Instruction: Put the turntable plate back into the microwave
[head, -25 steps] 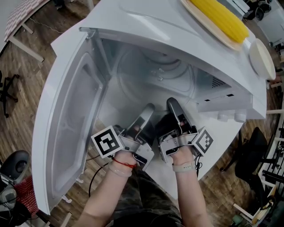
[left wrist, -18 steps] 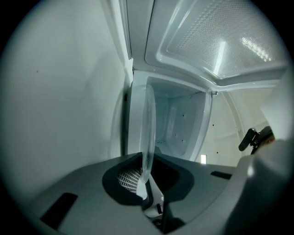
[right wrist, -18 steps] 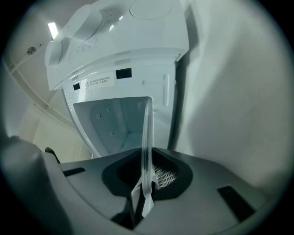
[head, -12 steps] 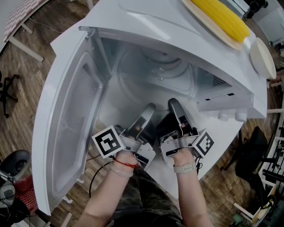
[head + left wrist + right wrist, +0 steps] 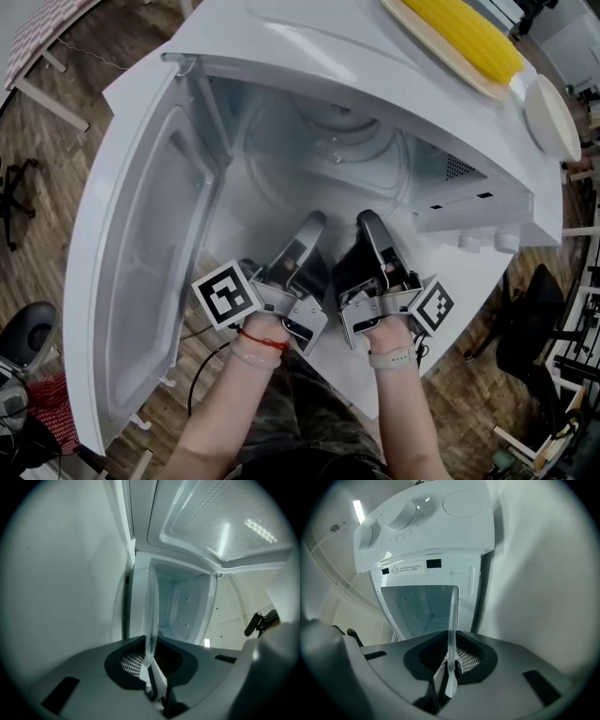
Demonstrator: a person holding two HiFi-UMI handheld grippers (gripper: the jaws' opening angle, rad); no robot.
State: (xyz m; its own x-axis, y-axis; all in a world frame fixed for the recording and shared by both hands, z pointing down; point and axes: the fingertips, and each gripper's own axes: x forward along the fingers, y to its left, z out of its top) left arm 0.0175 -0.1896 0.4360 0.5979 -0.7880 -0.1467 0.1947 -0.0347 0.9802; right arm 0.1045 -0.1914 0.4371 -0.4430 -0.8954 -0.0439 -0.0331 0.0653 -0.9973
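The clear glass turntable plate lies flat inside the open white microwave, held just above the cavity floor. My left gripper and my right gripper are side by side at the cavity mouth, each shut on the plate's near rim. In the left gripper view the plate runs edge-on as a thin clear strip out of the closed left gripper. In the right gripper view the plate stands the same way in the right gripper. The plate's far half shows only faintly.
The microwave door hangs wide open at the left, close to my left wrist. Two knobs sit on the control panel at the right. A wooden tray with a yellow corn cob and a white disc rest on top.
Hardly anything differs: both grippers keep their hold on the plate at the cavity mouth, and only the head view has shifted slightly.
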